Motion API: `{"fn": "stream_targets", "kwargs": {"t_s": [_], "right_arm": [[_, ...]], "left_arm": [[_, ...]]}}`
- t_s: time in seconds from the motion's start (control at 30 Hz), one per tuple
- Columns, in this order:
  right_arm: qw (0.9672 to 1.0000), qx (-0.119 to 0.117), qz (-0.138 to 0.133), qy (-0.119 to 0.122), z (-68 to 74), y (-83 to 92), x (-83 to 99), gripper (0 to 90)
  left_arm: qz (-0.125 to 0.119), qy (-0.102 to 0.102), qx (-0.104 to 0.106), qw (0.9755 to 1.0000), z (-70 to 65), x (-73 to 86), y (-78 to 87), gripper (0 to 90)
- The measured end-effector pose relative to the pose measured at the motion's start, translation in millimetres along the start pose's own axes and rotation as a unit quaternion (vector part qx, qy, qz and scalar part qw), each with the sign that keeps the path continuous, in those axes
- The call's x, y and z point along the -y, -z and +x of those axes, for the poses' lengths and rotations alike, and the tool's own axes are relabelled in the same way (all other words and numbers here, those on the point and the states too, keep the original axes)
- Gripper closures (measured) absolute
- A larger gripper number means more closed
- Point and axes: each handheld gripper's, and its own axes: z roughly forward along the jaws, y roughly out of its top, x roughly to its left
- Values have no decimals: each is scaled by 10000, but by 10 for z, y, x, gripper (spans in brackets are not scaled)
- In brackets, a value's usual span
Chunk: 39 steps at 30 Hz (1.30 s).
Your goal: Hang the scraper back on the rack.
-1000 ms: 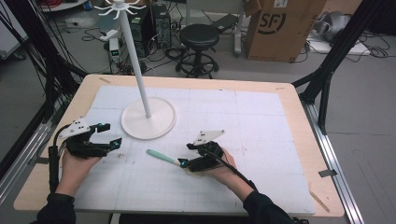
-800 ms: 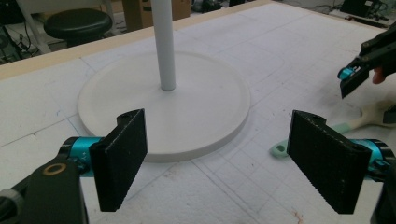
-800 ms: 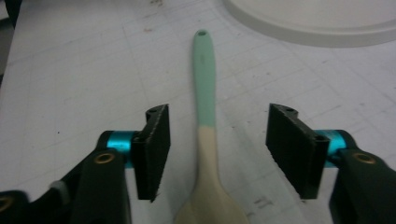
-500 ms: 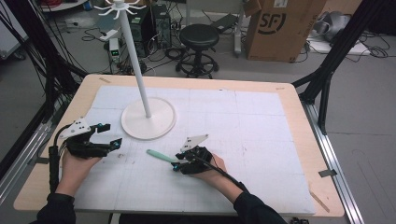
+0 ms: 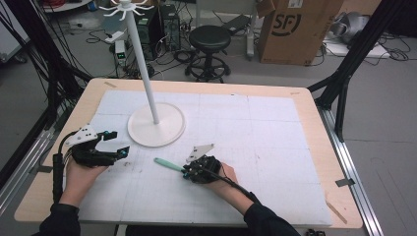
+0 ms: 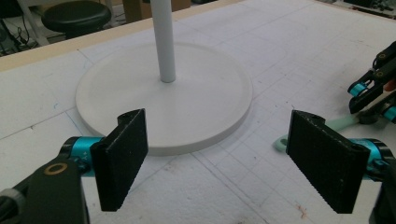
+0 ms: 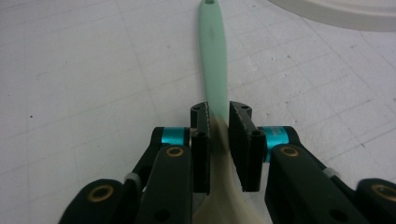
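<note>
A slim utensil with a mint-green handle [image 5: 168,164] and a cream end lies on the white mat, just below the white stand's round base [image 5: 167,129]. My right gripper [image 5: 189,173] has just been closing, and its pads now press on the utensil [image 7: 214,56] where green turns to cream. The handle, with a hole at its tip, points away from the right gripper [image 7: 218,135]. At the left, my left gripper [image 5: 118,142] rests near the base, open with nothing between its pads [image 6: 123,158]. The left gripper view shows the handle's tip [image 6: 336,125] and the right gripper [image 6: 373,93] beyond.
A tall white stand [image 5: 146,73] with hooked arms at its top rises from the base [image 6: 196,93] at the mat's back left. Beyond the wooden table edge [image 5: 314,98] stand a black stool [image 5: 210,39] and a cardboard box [image 5: 300,29].
My right gripper slid left to the utensil's near end and its jaws shut on it. The left gripper has stayed where it was, still open.
</note>
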Motion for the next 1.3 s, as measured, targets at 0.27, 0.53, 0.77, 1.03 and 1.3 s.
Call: {"fn": "stream_targets", "kwargs": {"t_s": [0.27,0.53,0.77,1.03,1.3], "right_arm": [[9997,-72,62,-242,-35,11,-19,812],[9964,-93,-576,-610,-187,220,-63,812],[9896,-184,-1128,-870,-370,595,-184,812],[9824,-103,-1665,-846,-595,1154,-486,811],[9746,-50,-2120,-720,-755,1617,-851,811]], "left_arm": [[-25,13,1,10000,-7,-2,13,218],[-60,80,18,9999,12,16,19,219],[-125,115,54,9998,10,36,18,215],[-154,200,63,9997,20,64,12,215],[-115,206,81,9997,10,70,-10,217]]}}
